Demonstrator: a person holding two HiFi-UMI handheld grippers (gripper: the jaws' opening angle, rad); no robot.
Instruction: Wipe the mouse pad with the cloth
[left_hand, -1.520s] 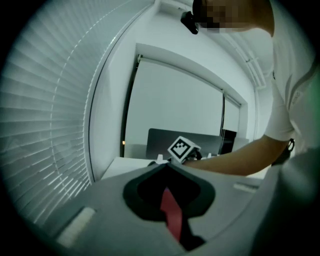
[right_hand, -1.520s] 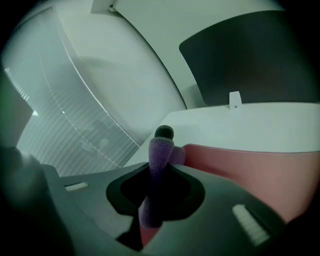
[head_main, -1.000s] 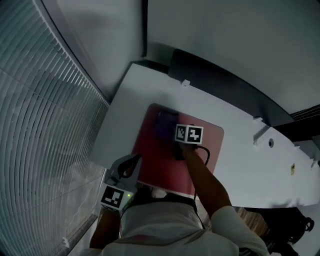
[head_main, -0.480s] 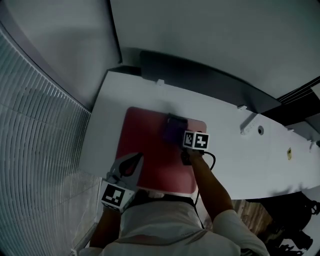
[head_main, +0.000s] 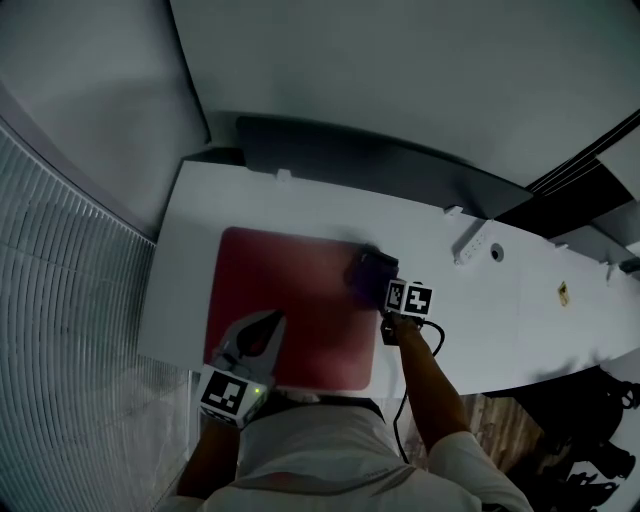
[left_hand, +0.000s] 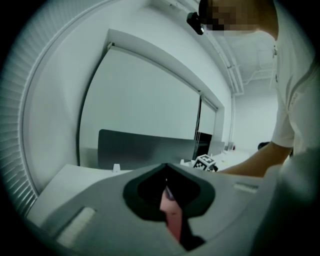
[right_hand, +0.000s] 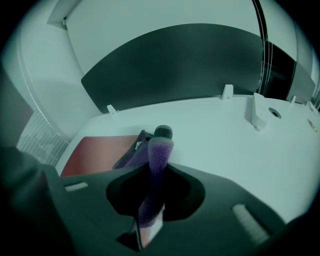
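1. Mouse pad (head_main: 290, 305): red, lying flat on the white desk (head_main: 500, 325), left of centre in the head view; its near edge runs close to the desk's near edge.
2. The purple cloth (head_main: 368, 275) sits at the pad's upper right corner; the right gripper (head_main: 385, 290) has its fingers closed on it, with a fold standing upright between them.
3. The left gripper (head_main: 270, 325) lies over the pad's lower left part, well apart from the cloth; its fingers are drawn together, and a thin pink strip shows in the slit between them; I cannot tell what that strip is.
4. Around: a dark divider panel (head_main: 380, 160) stands along the desk's far edge, with small white clips (head_main: 283, 176) before it; slatted blinds (head_main: 60, 330) fill the left of the frame; a black cable (head_main: 436, 338) loops beside the right forearm.
5. Markings: each gripper's cube carries black-and-white square patterns; a small yellow label (head_main: 563, 291) at the desk's right is too small to read.
6. Only the right gripper view shows the pinched fold up close, with the pad's corner at its left; the left gripper view shows the other cube and the person's arm at its right; the head view alone shows the whole pad.
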